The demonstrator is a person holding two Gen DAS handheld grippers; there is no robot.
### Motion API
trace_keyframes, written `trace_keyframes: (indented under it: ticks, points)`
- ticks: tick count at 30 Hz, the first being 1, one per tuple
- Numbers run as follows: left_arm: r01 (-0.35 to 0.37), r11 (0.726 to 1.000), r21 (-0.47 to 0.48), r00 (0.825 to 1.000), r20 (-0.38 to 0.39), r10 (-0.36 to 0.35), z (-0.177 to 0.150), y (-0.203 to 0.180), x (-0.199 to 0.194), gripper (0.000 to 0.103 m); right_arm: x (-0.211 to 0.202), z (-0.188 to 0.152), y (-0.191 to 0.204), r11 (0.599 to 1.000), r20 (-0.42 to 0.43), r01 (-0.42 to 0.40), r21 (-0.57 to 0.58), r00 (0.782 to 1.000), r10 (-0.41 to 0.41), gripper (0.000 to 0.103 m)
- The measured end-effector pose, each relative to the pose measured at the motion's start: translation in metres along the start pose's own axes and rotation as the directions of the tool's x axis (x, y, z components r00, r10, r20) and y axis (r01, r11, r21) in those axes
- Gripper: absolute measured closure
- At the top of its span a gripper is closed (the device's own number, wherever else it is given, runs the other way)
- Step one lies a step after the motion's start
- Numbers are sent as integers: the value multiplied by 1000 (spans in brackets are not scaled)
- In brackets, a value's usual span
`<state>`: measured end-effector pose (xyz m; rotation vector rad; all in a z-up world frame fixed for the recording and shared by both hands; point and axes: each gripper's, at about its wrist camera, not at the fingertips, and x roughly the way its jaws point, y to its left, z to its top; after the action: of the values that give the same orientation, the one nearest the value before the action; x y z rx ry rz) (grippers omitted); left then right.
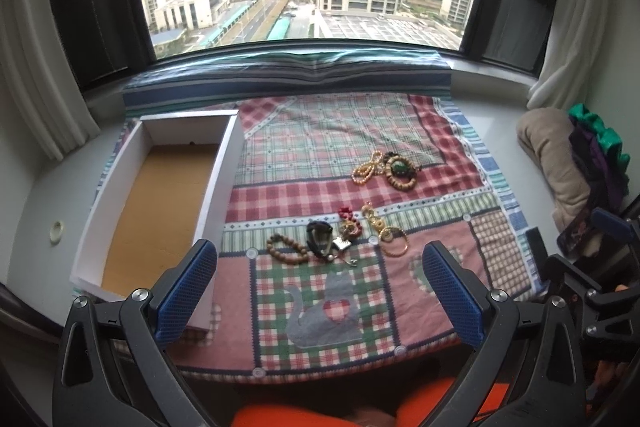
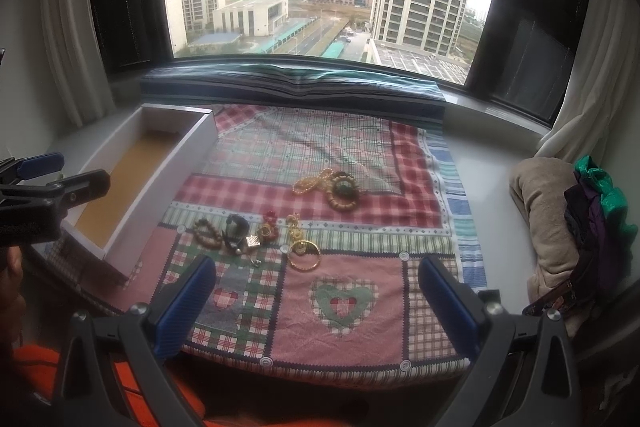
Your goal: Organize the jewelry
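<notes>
Jewelry scattered on quilt, open drawer left

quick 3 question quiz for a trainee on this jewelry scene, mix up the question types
1. True or false: the white drawer box already holds some jewelry.
2. Multiple choice: where does the gold bangle lie relative to the wooden bead bracelet? A) left of it B) right of it C) inside it
3. Fill in: both the left gripper and the right gripper are ____ and hold nothing.

Key:
1. False; only its bare brown bottom shows.
2. B
3. open; the blue fingers stand wide apart over the patchwork cloth.
</notes>
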<state>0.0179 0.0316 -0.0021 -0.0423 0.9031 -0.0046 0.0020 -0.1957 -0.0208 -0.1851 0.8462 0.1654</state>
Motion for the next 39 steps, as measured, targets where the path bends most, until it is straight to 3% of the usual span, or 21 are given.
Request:
trace_keyframes:
  ticks: [39]
  points:
    - [-56, 998, 11, 995, -82, 57, -1, 11, 19, 1, 19, 10, 6, 998, -30, -54, -9, 998, 54, 0]
